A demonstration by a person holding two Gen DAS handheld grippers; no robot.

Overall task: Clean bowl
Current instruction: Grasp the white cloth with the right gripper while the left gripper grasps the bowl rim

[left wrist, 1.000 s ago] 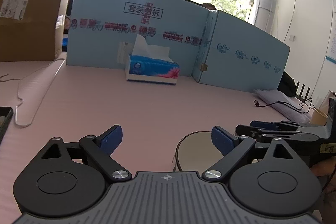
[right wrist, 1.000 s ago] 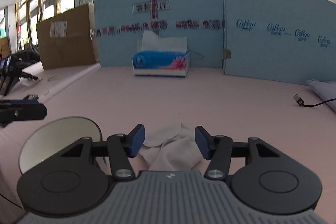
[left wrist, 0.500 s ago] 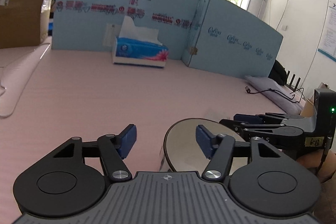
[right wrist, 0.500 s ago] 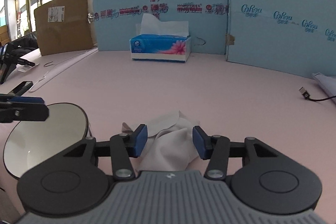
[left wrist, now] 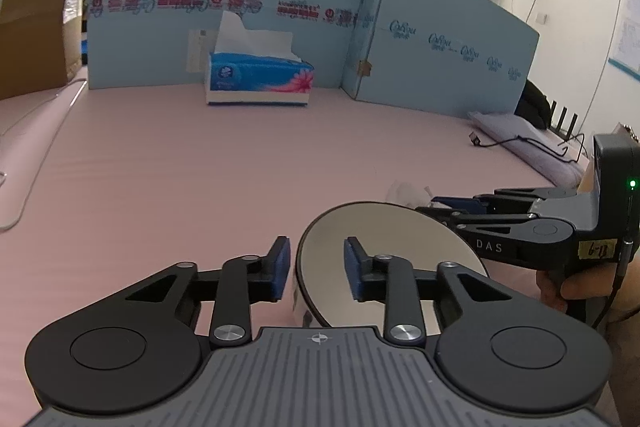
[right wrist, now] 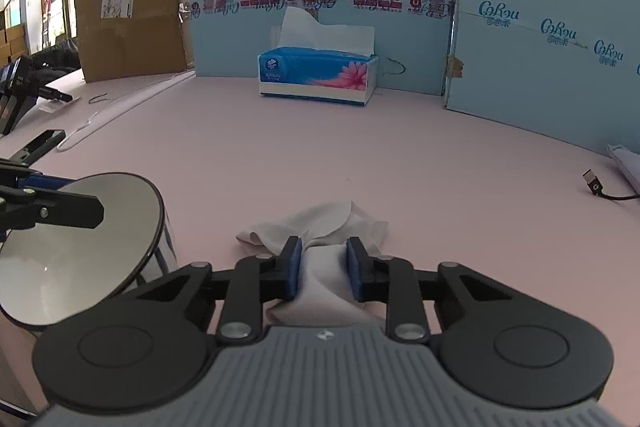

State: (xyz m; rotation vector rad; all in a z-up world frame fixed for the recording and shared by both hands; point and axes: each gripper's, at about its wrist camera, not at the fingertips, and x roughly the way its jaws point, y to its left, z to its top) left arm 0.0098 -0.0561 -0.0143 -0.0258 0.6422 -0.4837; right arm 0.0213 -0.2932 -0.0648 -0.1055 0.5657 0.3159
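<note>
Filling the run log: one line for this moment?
left gripper: jaws astride bowl rim, not clamped | right gripper: closing on cloth | wiping: not begun

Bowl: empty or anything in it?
Empty: the bowl shows a bare white inside in the right wrist view. The left gripper straddles its rim.

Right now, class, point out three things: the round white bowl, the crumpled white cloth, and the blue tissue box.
round white bowl (left wrist: 384, 227), left wrist view, bare inner surface.
crumpled white cloth (right wrist: 320, 223), right wrist view, top fold.
blue tissue box (right wrist: 316, 71), right wrist view, front face.
</note>
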